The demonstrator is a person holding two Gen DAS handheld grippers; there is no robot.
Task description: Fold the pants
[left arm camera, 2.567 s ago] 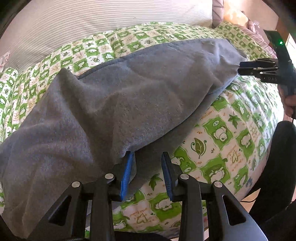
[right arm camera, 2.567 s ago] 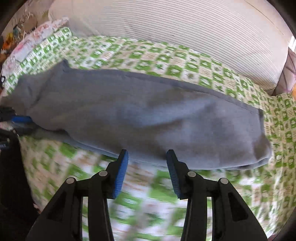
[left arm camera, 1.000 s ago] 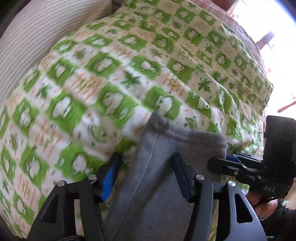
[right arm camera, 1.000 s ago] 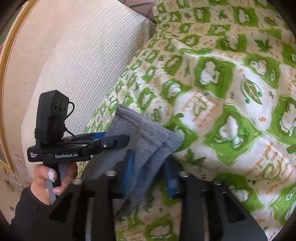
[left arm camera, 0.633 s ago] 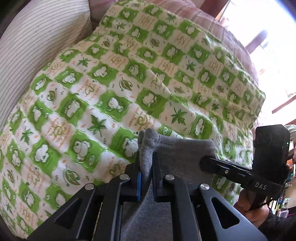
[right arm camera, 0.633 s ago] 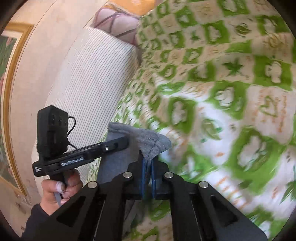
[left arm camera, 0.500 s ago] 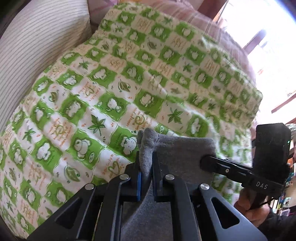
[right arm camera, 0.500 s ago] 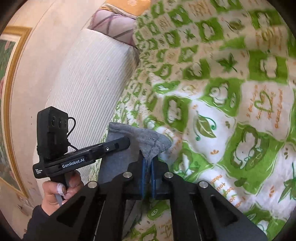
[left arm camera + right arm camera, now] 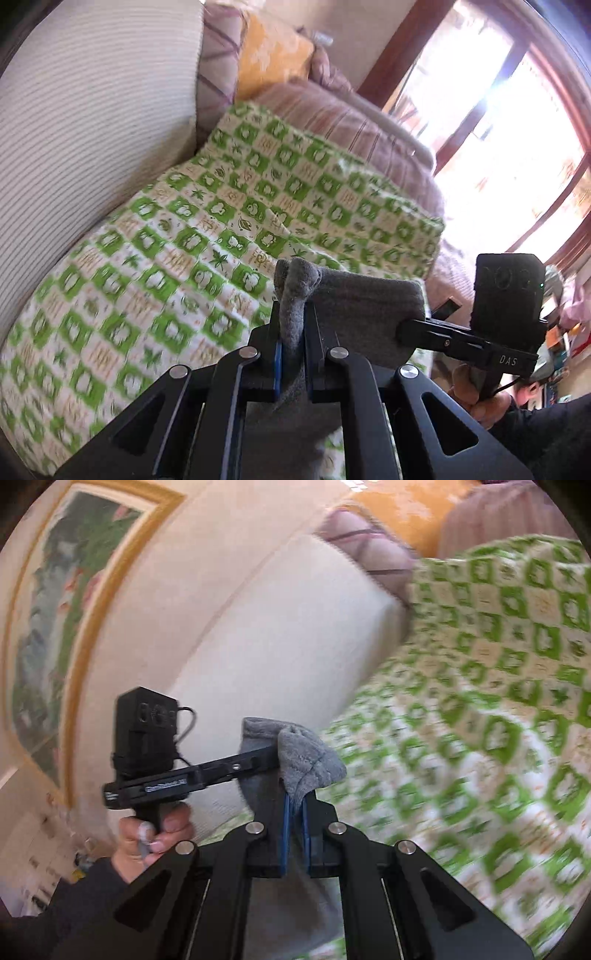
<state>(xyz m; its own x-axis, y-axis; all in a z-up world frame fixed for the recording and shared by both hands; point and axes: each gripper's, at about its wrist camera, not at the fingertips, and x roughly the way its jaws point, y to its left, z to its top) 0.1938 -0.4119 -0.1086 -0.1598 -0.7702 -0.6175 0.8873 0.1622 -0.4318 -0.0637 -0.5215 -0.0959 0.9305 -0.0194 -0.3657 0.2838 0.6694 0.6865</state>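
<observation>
Left wrist: left gripper (image 9: pixel 293 332) & right gripper (image 9: pixel 404 326) fingers both clamped on grey pants (image 9: pixel 362 306) over bedspread (image 9: pixel 184 240)

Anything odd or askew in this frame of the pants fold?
Nothing stands out. Both claws, left and right, are shut on one end of the grey pants, held above the green quilt. Some motion blur only.
</observation>
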